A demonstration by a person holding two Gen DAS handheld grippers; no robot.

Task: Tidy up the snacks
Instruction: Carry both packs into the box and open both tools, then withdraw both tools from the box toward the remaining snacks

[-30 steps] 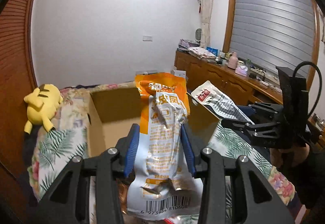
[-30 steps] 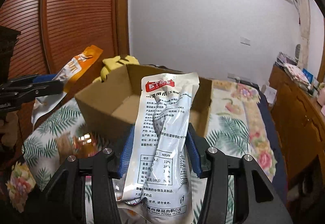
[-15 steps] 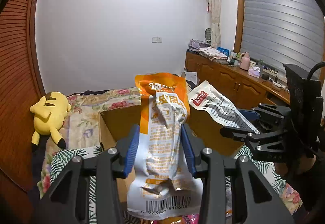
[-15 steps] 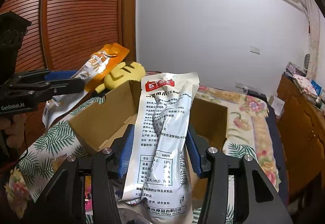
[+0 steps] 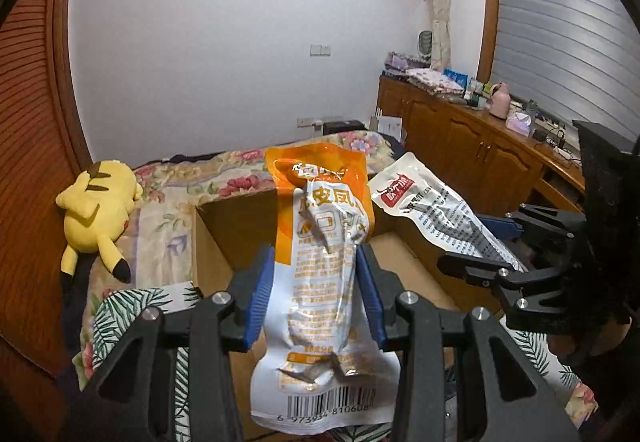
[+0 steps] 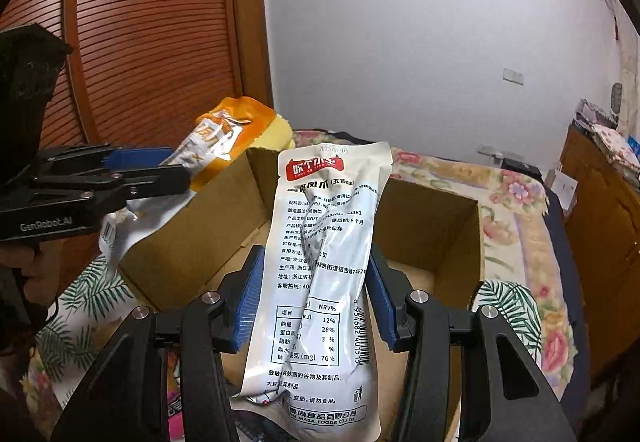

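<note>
My left gripper (image 5: pixel 316 282) is shut on an orange-and-white snack pack (image 5: pixel 324 242), held upright over the near edge of an open cardboard box (image 5: pixel 236 217). My right gripper (image 6: pixel 312 290) is shut on a white snack pack with a red label (image 6: pixel 320 262), held over the box (image 6: pixel 432 238). The white pack (image 5: pixel 432 209) and the right gripper (image 5: pixel 492 266) show at the right of the left wrist view. The orange pack (image 6: pixel 224 141) and the left gripper (image 6: pixel 132 173) show at the left of the right wrist view. The box floor that shows is bare.
The box sits on a bed with a floral and leaf-print cover (image 6: pixel 520 201). A yellow plush toy (image 5: pixel 96 205) lies by the slatted wooden wardrobe (image 6: pixel 152 41). A wooden sideboard (image 5: pixel 480 149) with clutter runs along the right wall. A pink packet (image 6: pixel 176 410) lies below the box's near edge.
Both grippers have moved forward and over the box with their packs still held. The box now fills more of both views.
</note>
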